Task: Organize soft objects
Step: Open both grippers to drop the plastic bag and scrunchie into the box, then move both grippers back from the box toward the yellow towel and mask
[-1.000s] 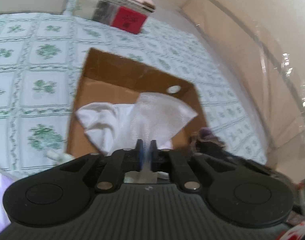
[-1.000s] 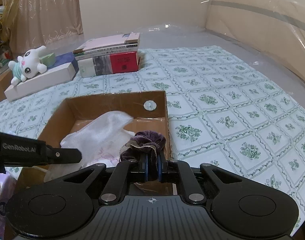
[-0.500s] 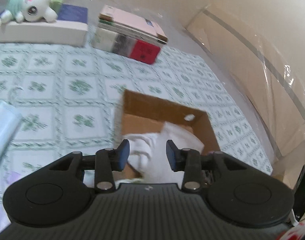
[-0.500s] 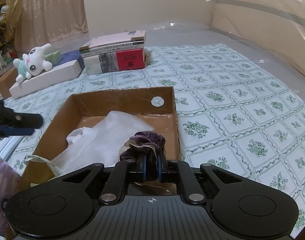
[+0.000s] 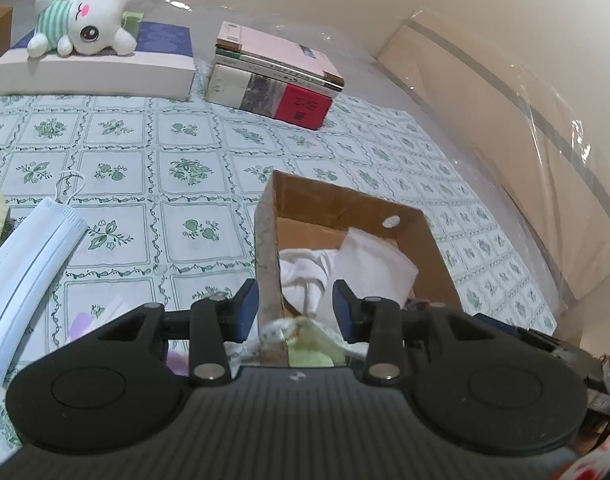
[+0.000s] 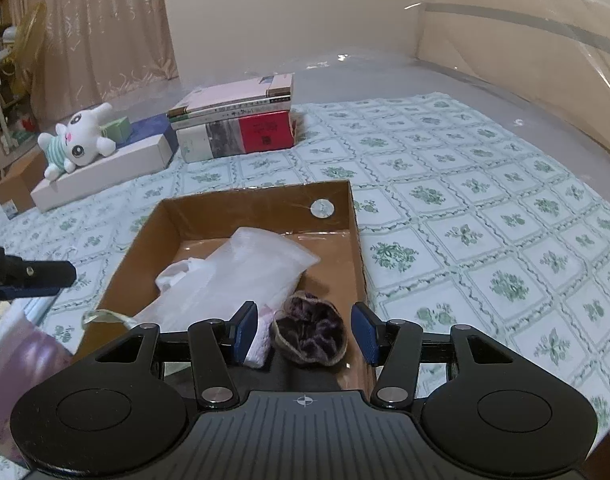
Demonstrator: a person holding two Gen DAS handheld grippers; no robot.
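Far to the left, a white face mask [image 5: 29,264] lies flat on the bed, long and thin, its long side running from near the camera up and away. It sits well to the left of the left gripper [image 5: 292,307], so that hand is the nearer one for it, and I think it may be the next soft thing to pick up. The left gripper's jaws are wide apart and hold nothing. They sit on either side of the left wall of the cardboard box [image 5: 267,240], not gripping it.

Inside the box lies a white cloth [image 6: 241,276], all bunched up. Next to it, at the near right corner of the box, sits a dark purple scrunchie [image 6: 311,334]. The right gripper [image 6: 305,333] is just above it with its jaws wide, one on each side of the scrunchie and not squeezing it. So the scrunchie looks put away.

The bed has a cover [image 6: 485,220] with green flowers in squares. Farther back, from left to right, a white plush bunny [image 5: 87,20] lies on a flat white box [image 5: 93,74], then comes a stack of books [image 5: 273,76]. The right view shows a tan curtain [image 6: 93,36] and a plain wall behind.
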